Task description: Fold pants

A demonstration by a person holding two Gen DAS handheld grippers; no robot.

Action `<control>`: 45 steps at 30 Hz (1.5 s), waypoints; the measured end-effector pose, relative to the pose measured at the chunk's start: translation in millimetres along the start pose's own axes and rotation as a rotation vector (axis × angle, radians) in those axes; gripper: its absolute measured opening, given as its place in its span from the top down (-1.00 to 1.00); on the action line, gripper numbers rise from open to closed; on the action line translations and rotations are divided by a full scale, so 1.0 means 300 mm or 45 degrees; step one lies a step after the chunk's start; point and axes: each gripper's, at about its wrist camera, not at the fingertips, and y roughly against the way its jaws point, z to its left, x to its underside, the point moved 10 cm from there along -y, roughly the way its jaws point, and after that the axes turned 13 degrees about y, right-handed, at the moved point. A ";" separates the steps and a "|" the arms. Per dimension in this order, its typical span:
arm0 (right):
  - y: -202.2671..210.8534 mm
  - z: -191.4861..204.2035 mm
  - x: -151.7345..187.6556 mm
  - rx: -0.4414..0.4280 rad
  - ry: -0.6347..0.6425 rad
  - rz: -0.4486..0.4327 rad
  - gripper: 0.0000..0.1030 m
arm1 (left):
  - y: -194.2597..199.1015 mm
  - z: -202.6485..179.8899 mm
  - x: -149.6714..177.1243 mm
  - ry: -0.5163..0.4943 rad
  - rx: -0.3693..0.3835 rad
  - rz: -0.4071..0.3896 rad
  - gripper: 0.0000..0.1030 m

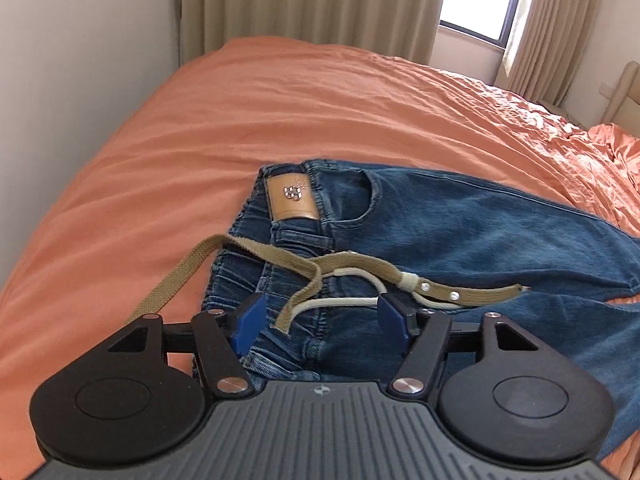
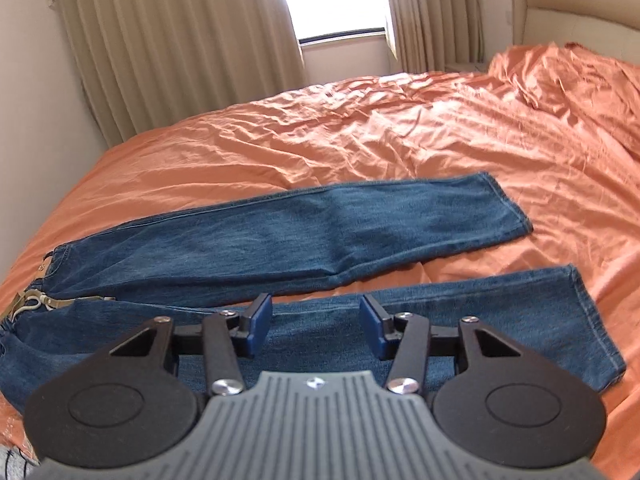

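Blue jeans [image 1: 460, 224] lie flat on an orange bed. In the left wrist view the waistband with a tan leather patch [image 1: 292, 196] and a loose khaki belt [image 1: 304, 268] with a white cord is just ahead. My left gripper [image 1: 318, 320] is open and empty, just above the waist area. In the right wrist view both legs of the jeans [image 2: 320, 236] stretch out to the right, slightly apart. My right gripper [image 2: 316, 322] is open and empty over the nearer leg [image 2: 500, 312].
The orange bedsheet [image 2: 400, 128] is wrinkled, with a bunched heap at the far right [image 2: 580, 80]. Beige curtains [image 2: 180, 40] and a window [image 2: 332, 0] stand behind the bed. A white wall [image 1: 80, 80] runs along the left side.
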 end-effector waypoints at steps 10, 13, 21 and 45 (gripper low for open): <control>-0.084 0.055 -0.014 -0.003 0.047 -0.001 0.09 | -0.224 0.193 -0.023 0.288 0.269 0.220 -0.43; -0.094 0.067 -0.019 0.005 0.052 0.006 0.09 | -0.229 0.208 -0.008 0.420 0.431 0.322 -0.24; -0.099 0.086 -0.019 0.025 0.112 0.012 0.09 | -0.155 0.162 -0.024 0.446 0.394 0.220 0.83; 0.009 0.003 0.005 0.065 -0.046 0.001 0.03 | -0.088 0.136 -0.008 0.008 -0.380 0.011 -0.08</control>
